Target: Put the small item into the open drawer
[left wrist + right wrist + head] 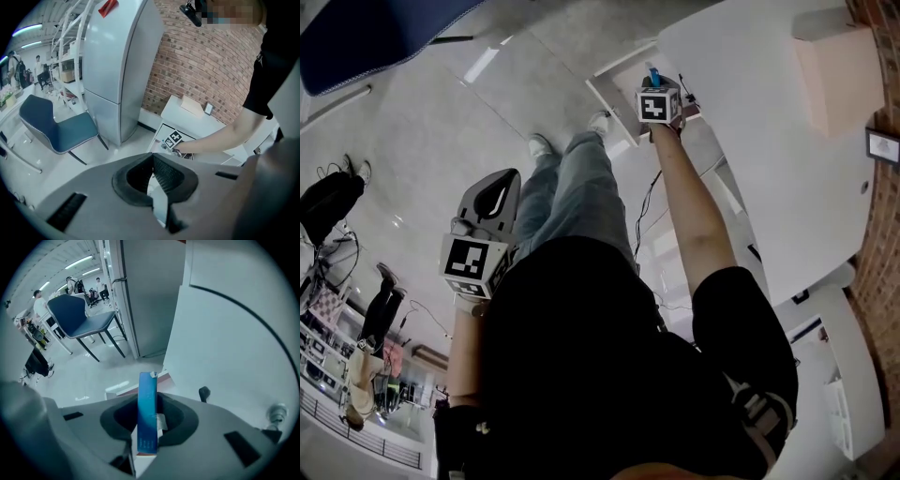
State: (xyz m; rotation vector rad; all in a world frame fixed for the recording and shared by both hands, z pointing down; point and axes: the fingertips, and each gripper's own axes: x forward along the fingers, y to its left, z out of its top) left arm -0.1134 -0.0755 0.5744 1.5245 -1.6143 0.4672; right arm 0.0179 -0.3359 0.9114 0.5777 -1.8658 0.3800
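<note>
Blue slim box (147, 416) is pinched in our right gripper (149, 401) near the open drawer (612, 94); released early, it could hit the rim. Our left gripper (152, 159) is closed, empty.

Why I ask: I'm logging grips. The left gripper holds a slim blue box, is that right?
Wrong gripper: the right gripper holds the slim blue box; the right gripper view shows it clamped between the jaws.

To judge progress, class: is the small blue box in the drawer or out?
Out: the blue box stands clamped in the right gripper, not yet inside the open drawer.
</note>
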